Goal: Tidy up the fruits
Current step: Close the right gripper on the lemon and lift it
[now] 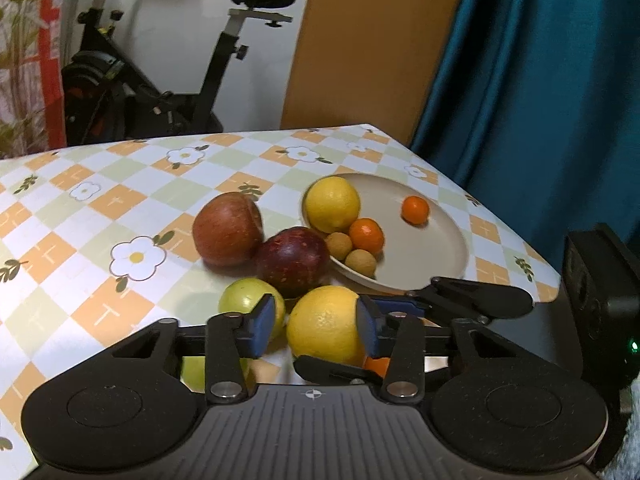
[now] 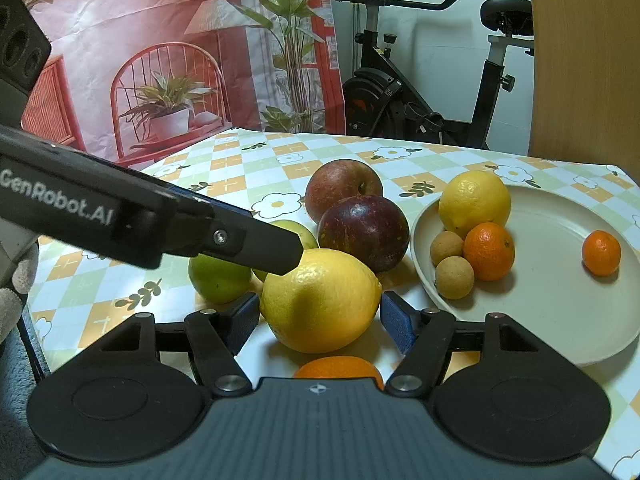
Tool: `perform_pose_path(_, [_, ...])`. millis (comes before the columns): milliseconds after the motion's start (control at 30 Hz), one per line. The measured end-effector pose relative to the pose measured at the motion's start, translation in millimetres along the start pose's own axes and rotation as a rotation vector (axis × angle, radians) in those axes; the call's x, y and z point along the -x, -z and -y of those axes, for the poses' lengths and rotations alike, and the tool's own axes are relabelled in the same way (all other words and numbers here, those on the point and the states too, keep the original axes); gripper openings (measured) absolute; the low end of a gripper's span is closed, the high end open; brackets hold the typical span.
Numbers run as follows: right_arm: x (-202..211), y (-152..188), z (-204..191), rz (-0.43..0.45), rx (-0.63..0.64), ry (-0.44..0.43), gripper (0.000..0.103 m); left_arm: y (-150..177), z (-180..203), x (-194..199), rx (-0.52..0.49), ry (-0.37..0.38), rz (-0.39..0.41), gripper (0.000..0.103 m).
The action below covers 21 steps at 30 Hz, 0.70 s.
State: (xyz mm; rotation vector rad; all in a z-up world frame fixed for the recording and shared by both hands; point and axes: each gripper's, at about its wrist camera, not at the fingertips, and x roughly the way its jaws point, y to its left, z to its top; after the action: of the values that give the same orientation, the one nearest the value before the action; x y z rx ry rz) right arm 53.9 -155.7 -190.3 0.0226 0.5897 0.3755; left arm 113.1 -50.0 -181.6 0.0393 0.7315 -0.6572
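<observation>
1. Right gripper (image 2: 320, 320): pads set against both sides of the near lemon (image 2: 320, 300), clamped on it.
2. Left gripper (image 1: 316, 328): jaws apart; right pad against the same lemon, left pad clear of it with a gap between. Seen from the right wrist, one left finger (image 2: 276, 254) reaching in from the left, tip touching the lemon's upper left.
3. Near lemon: on the tablecloth (image 2: 248, 172), at the front of the fruit cluster, just left of the plate (image 2: 540, 300).
4. Behind it: dark apple (image 2: 364, 232), touching the red apple (image 2: 344, 188) further back.
5. To its left: two green fruits (image 2: 218, 280), close together.
6. In front of it, under the right gripper's body: orange (image 2: 340, 366), half hidden.
7. On the plate: a second lemon (image 2: 475, 202) at the far left rim, a mandarin (image 2: 489, 251) beside it, two small brown fruits (image 2: 455, 278) at the left rim, another mandarin (image 2: 601, 253) alone to the right.
</observation>
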Motion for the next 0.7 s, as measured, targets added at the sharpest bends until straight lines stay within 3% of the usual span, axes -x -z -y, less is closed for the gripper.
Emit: perform_pose_path(700, [-0.1, -0.2, 0.9, -0.001, -0.014, -0.005, 0.069, -0.6, -4.5, -21.2, 0.036, 0.046, -0.067, 0.043])
